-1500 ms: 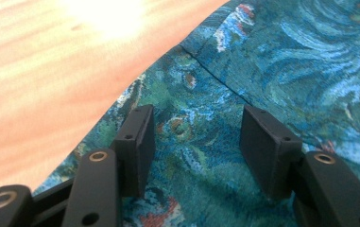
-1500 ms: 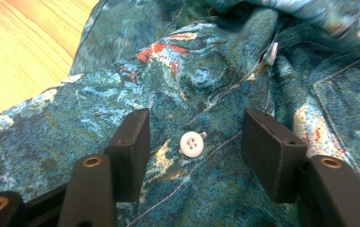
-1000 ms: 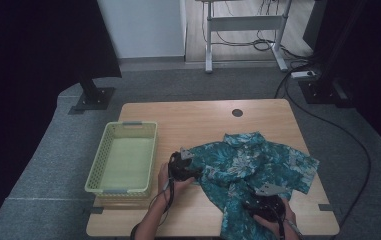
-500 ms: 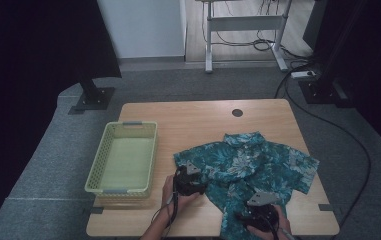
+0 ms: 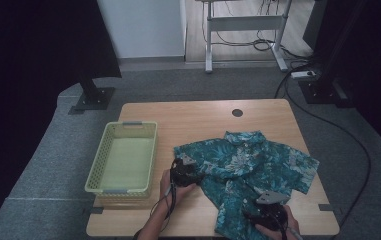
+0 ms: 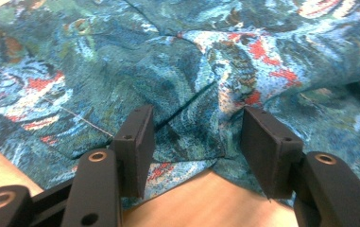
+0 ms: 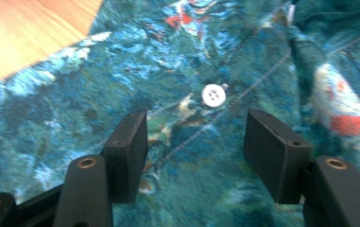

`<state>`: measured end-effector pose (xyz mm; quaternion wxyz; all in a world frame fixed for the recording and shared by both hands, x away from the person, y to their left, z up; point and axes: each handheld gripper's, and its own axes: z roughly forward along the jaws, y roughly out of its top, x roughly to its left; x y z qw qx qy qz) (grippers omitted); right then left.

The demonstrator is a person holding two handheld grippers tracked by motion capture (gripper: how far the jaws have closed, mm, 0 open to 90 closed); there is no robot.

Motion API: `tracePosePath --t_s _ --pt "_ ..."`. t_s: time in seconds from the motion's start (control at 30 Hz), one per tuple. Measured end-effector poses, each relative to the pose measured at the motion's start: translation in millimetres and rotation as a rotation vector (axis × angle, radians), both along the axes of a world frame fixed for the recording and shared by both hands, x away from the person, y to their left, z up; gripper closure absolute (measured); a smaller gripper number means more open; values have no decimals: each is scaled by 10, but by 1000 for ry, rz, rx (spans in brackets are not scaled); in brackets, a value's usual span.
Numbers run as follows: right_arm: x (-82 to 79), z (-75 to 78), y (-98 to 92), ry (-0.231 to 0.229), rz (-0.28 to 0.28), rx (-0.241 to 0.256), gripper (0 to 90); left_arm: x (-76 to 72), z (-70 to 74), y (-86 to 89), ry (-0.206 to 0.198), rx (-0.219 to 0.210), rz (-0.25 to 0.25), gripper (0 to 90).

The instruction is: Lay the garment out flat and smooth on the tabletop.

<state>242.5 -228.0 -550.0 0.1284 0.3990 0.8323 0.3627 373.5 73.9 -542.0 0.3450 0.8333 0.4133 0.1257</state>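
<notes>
A teal floral shirt (image 5: 250, 167) lies spread, front up and collar away from the person, on the right half of the wooden counter (image 5: 203, 117), with an empty yellow-green basket (image 5: 122, 157) standing well apart to its left. The left gripper (image 5: 184, 172) sits at the shirt's left edge, near the sleeve, and the right gripper (image 5: 268, 212) at the hem closest to the person. In the left gripper view the jaws stand apart, straddling a pucker of cloth (image 6: 194, 127) right at the fabric's edge where bare wood shows beneath. In the right gripper view the jaws are likewise apart, hovering over the button placket, a white button (image 7: 213, 95) just ahead of them beside a line of stitching.

The shirt looks light, thin and wholly limp: it will sag, fold and slide wherever it is unsupported, and a single layer may slip from smooth pads. The firmest holds are likely the doubled, stitched parts: the hem, the placket seam, the sleeve edge and the collar (image 5: 243, 136). Pinching a raised fold at the edge, as the left jaws are placed to do, should catch cloth without scraping the counter. Two holds set well apart would probably keep the cloth from bunching as it lifts; the button is best kept clear of the pads.
</notes>
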Motion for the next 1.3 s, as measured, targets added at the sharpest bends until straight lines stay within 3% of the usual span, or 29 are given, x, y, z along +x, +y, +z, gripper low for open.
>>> tracePosePath --t_s 0.23,0.33,0.43,0.57,0.83,1.0,1.13,1.3 --pt "60 -16 -174 3 -34 38 398 141 45 -4 36 39 9 452" --pt "76 -30 -228 1 -37 62 400 150 74 -24 53 78 16 445" --pt "70 -41 -225 -14 -40 61 396 73 137 7 23 44 23 450" --pt "66 -49 -213 -24 -43 59 392 -153 237 23 -33 15 -16 446" --pt "57 -56 -185 -36 -53 51 386 -509 228 -83 -62 -41 -106 443" --pt "58 -61 -184 -41 -53 54 385 -604 141 -268 -60 -37 -151 448" --pt "59 -62 -188 -41 -50 55 386 -605 86 -379 -59 -29 -144 455" --pt "59 -54 -197 -34 -46 50 386 -568 8 -452 -41 19 -150 453"
